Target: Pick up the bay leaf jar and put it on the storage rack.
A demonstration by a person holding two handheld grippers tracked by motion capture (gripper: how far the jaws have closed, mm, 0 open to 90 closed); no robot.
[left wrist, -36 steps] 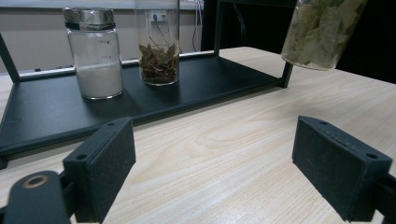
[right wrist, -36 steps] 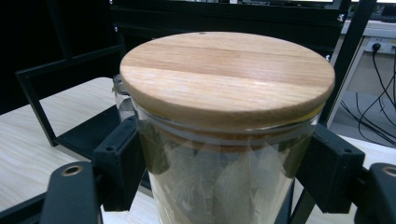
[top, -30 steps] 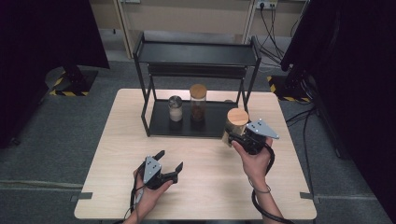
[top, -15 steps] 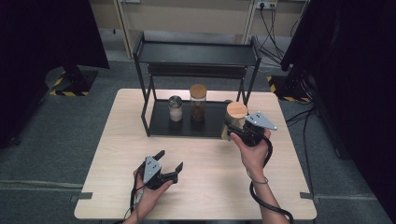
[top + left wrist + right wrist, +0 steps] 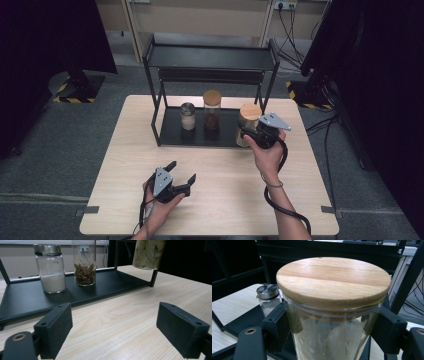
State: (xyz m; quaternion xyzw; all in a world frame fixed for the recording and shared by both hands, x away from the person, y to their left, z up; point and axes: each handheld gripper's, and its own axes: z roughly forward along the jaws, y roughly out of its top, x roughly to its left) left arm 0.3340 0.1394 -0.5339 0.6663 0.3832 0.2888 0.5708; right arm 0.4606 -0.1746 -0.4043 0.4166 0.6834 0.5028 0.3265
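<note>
A metal-lidded jar of white powder [image 5: 188, 116] and a tall wooden-lidded jar of brown pieces [image 5: 211, 110] are seen side by side on the black rack's lower shelf [image 5: 172, 134], which is set on the wooden worktop [image 5: 220, 195].

A lab-like recording room; black curtains [image 5: 45, 40], taped stand bases [image 5: 75, 92], wall sockets [image 5: 282, 5], trailing cables [image 5: 292, 30].

Left gripper [image 5: 181, 174] low, fingers [image 5: 53, 333] spread, right gripper [image 5: 248, 134] raised — fingers clamped.

No readable text, label, brand or number appears anywhere; faint marks on the white-powder jar [image 5: 50, 270] are too small to read.
</note>
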